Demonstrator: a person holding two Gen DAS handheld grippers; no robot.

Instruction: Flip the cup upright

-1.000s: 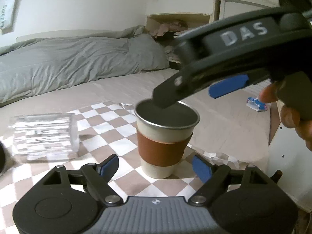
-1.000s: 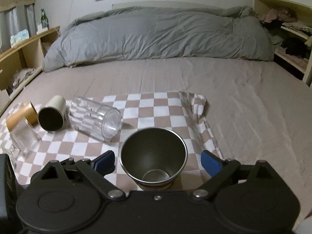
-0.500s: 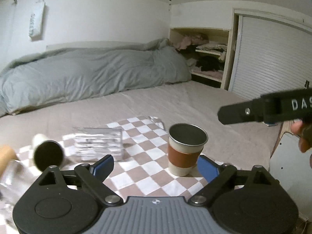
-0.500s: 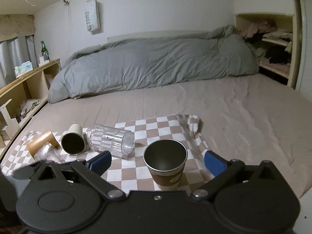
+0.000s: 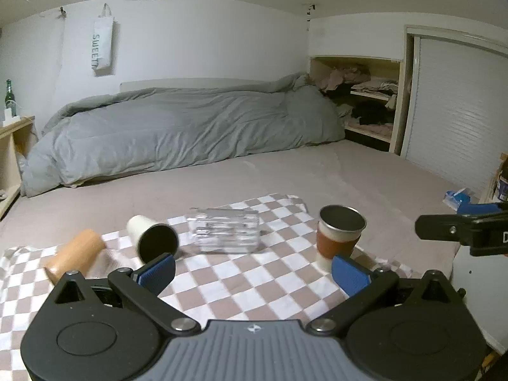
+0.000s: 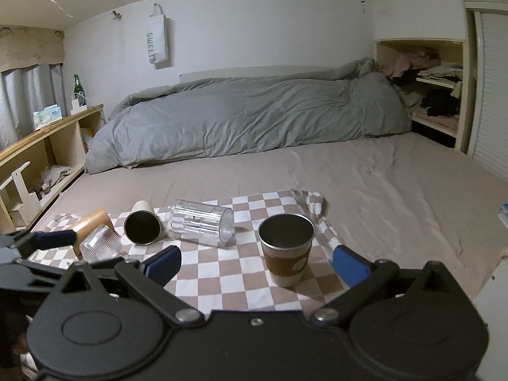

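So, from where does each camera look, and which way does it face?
Left wrist: on the left gripper, facing the bed's duvet; the right gripper shows at right.
Right wrist: on the right gripper, facing likewise; the left gripper shows at left.
Shared: upright sleeved cup, lying clear glass, checkered cloth.

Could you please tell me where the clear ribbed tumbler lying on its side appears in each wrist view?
Left wrist: the clear ribbed tumbler lies centre frame on the checkered cloth, left of the upright sleeved cup.
Right wrist: it lies left of centre, between the cream cup and the sleeved cup.
Shared landmark: the grey duvet behind.
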